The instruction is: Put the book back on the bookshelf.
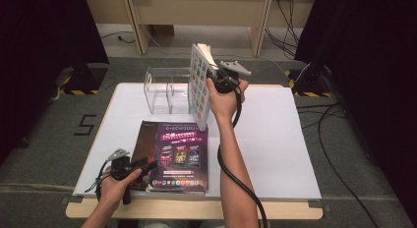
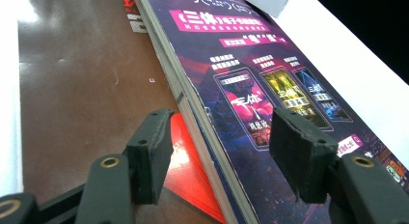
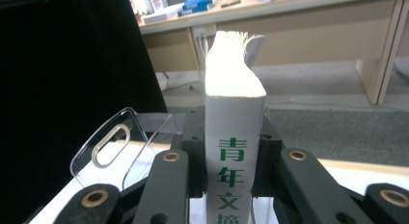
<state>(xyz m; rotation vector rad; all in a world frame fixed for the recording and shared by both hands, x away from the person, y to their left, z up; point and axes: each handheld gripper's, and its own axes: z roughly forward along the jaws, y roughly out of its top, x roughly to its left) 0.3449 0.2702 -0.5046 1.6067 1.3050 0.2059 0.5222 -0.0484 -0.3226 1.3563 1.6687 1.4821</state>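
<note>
High view puts the left tool (image 1: pixel 147 164) nearest the person, at about 7 o'clock on the white surface (image 1: pixel 275 154), held in the left hand (image 1: pixel 115 181) and lying low with its tips at the left edge of two magazines. Left gripper view has its jaws standing apart, one over the brown magazine (image 2: pixel 82 74), the other over the purple magazine (image 2: pixel 270 89); their pads press on nothing. The purple magazine (image 1: pixel 181 156) lies on top of the brown one (image 1: pixel 145 139), which sticks out from under it at 9 o'clock, and a red patch (image 2: pixel 193 171) shows on the brown cover between the jaws. Farther out, toward 12 o'clock, the right hand (image 1: pixel 223 100) holds the right tool (image 1: pixel 215 76) up above the surface, clamped on a white book (image 1: pixel 200 85) that stands upright in the air, its patterned cover facing 9 o'clock. Right gripper view looks straight at the book's spine (image 3: pixel 235 151), printed with green characters, both jaws pressed against its sides. A clear acrylic holder (image 1: pixel 164 90) stands on the surface just beside the book at its 9 o'clock; its rounded wall with an oval slot (image 3: pixel 111 144) appears left of the jaws. Wooden desks (image 1: pixel 196 12) stand on the floor beyond.
</note>
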